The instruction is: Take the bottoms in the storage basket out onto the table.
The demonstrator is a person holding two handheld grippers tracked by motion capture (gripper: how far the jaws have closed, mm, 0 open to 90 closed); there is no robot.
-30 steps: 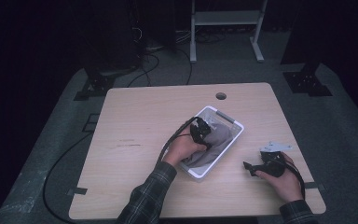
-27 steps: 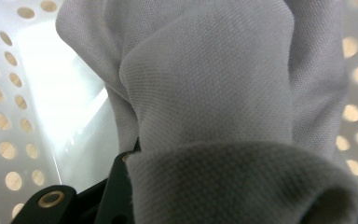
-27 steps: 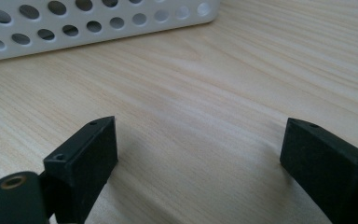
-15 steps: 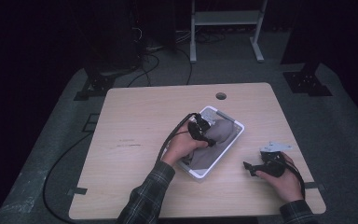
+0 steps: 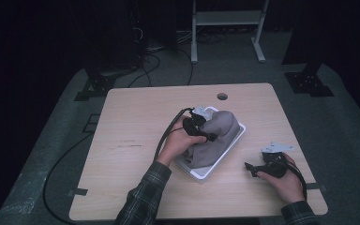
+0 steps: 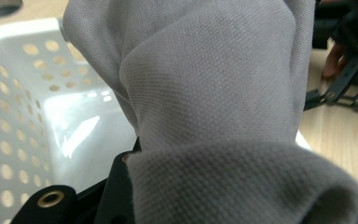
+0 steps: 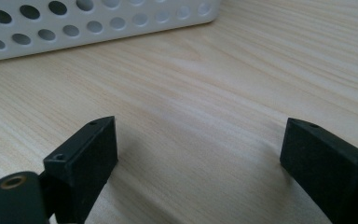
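Gripping a bunched fold of the grey cloth (image 5: 218,136), the left tongs (image 5: 205,134) hold it raised above the white perforated basket (image 5: 201,172), with the cloth's lower part hanging down into the basket. The basket sits on the desk (image 5: 136,122) right of its middle, toward the near edge. Near the desk's near right corner, the right tongs (image 7: 200,161) rest low over bare wood, jaws wide apart and empty, just beside the basket's wall.

A pale wooden table (image 5: 136,122) stands on grey carpet (image 5: 51,159). Beyond it, in a dark room, are a white metal frame (image 5: 225,18) and black cables (image 5: 145,61).
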